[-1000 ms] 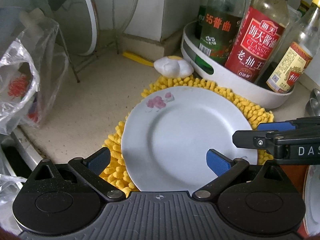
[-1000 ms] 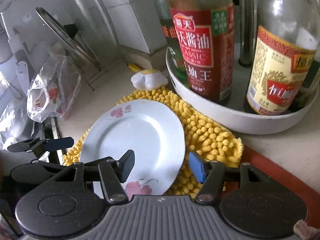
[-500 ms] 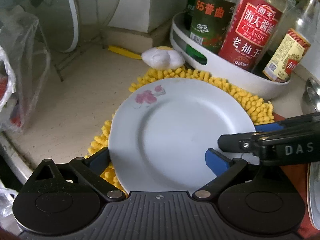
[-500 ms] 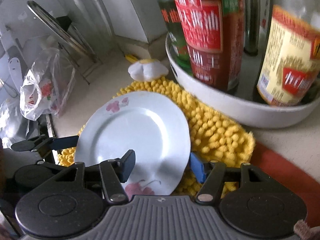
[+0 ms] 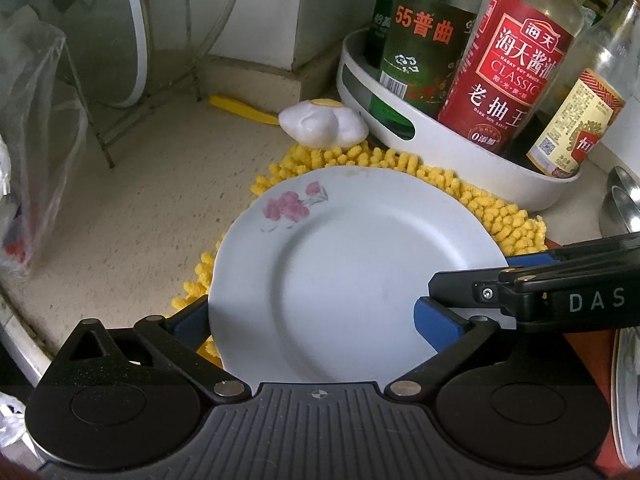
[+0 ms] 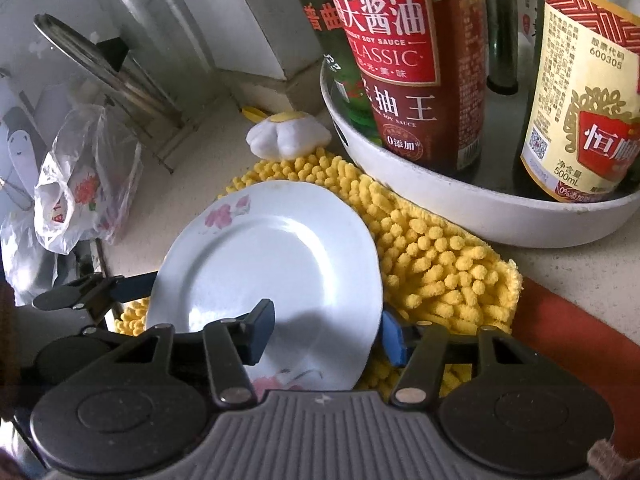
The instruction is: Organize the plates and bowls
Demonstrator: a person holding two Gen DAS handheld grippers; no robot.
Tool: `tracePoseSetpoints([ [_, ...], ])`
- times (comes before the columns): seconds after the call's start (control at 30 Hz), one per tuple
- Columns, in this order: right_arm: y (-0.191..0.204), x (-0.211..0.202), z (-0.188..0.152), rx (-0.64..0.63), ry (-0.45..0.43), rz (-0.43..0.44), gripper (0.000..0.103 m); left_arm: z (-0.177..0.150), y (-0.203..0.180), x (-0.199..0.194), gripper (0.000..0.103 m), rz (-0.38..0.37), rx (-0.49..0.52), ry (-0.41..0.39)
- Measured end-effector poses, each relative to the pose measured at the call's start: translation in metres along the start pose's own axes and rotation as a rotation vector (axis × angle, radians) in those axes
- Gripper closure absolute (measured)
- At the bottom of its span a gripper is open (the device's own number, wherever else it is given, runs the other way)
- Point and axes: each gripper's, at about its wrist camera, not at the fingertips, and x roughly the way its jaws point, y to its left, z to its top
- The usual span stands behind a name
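Observation:
A white plate (image 5: 352,276) with pink flowers lies on a yellow chenille mat (image 5: 472,196); it also shows in the right wrist view (image 6: 272,264). My left gripper (image 5: 312,320) straddles its near rim, the left finger hidden under the edge and the right pad above the plate, jaws wide apart. My right gripper (image 6: 325,334) straddles the opposite rim. Its left finger rests over the plate, its blue right pad sits behind the edge, and its jaws are closing without pressing. The right gripper (image 5: 476,272) reaches in from the right in the left wrist view.
A white tray (image 5: 460,152) of sauce bottles stands just behind the mat. An egg-shaped toy (image 5: 324,124) lies at the mat's far edge. Lids lean in a rack (image 5: 120,40) at back left, beside a plastic bag (image 6: 80,196). Metal bowls (image 5: 620,208) and a red mat (image 6: 568,332) lie to the right.
The plate's rim now covers my left gripper's left finger and my right gripper's right pad. Both views have drawn closer to the plate. The right jaws narrowed slightly.

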Motion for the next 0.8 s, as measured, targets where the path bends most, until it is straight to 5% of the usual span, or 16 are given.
tracePoseSetpoints([
  [0.8, 0.003, -0.037, 0.003, 0.007, -0.057, 0.035, 0.051, 0.005, -0.012, -0.039, 0.001, -0.010, -0.025, -0.059],
])
